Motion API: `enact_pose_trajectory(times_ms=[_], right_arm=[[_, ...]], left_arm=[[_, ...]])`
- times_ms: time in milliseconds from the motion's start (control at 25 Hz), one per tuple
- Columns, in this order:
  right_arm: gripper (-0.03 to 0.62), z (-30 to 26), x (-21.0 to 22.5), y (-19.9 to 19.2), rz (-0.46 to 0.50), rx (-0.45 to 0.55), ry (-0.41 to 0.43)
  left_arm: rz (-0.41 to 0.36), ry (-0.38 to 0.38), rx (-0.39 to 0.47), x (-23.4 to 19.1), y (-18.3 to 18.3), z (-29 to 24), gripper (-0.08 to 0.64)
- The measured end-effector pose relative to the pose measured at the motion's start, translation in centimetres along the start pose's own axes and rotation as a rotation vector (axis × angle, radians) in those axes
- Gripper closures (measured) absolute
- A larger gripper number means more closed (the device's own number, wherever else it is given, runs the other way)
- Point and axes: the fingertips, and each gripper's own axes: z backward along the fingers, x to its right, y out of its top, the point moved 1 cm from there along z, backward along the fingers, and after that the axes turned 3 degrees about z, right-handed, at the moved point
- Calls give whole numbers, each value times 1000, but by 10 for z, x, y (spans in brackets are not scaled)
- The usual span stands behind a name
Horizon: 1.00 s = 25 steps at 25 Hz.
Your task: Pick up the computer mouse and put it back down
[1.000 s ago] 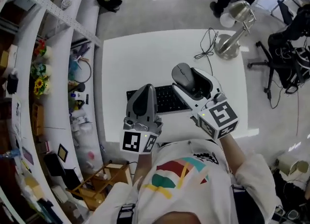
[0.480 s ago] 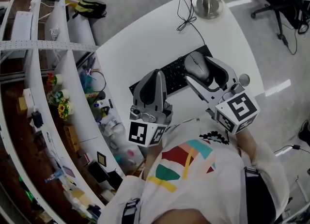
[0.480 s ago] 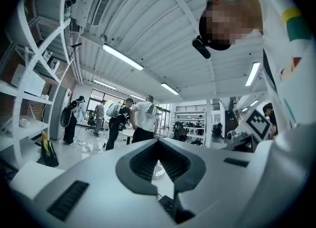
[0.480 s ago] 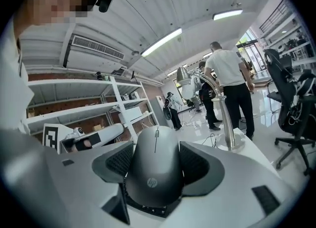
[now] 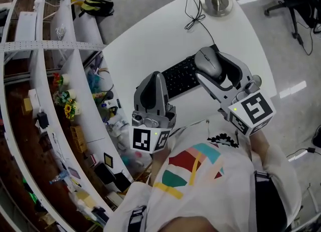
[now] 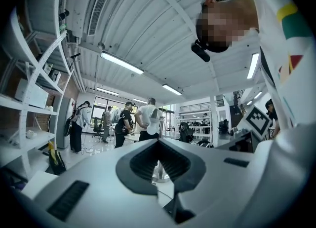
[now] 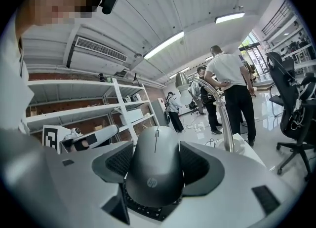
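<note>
**Mouse pinched in the right hand-held gripper at the keyboard's right end**

In the head view, a rack of shelves stands well to the left of the keyboard, which lies on the white table. The left hand-held gripper hangs at the keyboard's left end and points across the table. At the keyboard's right end, the right hand-held gripper has the computer mouse between its jaws. Beyond the keyboard, near the far table edge, stands a lamp base. A thin cable trails from there back toward the keyboard.

The head view shows the layout, but not how the jaws sit.

The left gripper view shows that gripper's jaws pressed together tip to tip with nothing pinched. A small gap lower down lets the lamp's stem show through. This view alone takes in a group of people standing far beyond the keyboard.

The right gripper view shows its jaws spread wide and pressing on both sides of the mouse. The scroll wheel is at the mouse's far end and the logo at its near end. The keyboard shows just beneath the mouse's near end, so the mouse is over the keyboard. No view shows whether it touches the keys.
</note>
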Motion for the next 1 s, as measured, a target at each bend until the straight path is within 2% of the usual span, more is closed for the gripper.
enact_pose_trajectory(times_ms=[120, 280, 440, 560, 720, 880, 1000], right_arm=[[288, -5, -5, -4, -7, -19, 19], [288, -13, -10, -12, -12, -47, 45], [288, -18, -12, -17, 5, -64, 82], [288, -20, -10, -21, 16, -92, 96], [288, -35, -17, -38, 55, -162, 143], [288, -54, -43, -75, 125, -300, 255], [288, -65, -76, -119, 211, -440, 426]], left_arm=[[49, 19, 36, -6, 5, 7, 515], [27, 71, 33, -16, 3, 12, 515], [41, 136, 52, -29, -1, 22, 515], [46, 205, 59, -40, -4, 38, 515], [61, 335, 63, -66, -16, 70, 515], [85, 463, 72, -91, -27, 108, 515], [109, 565, 79, -107, -34, 145, 515]])
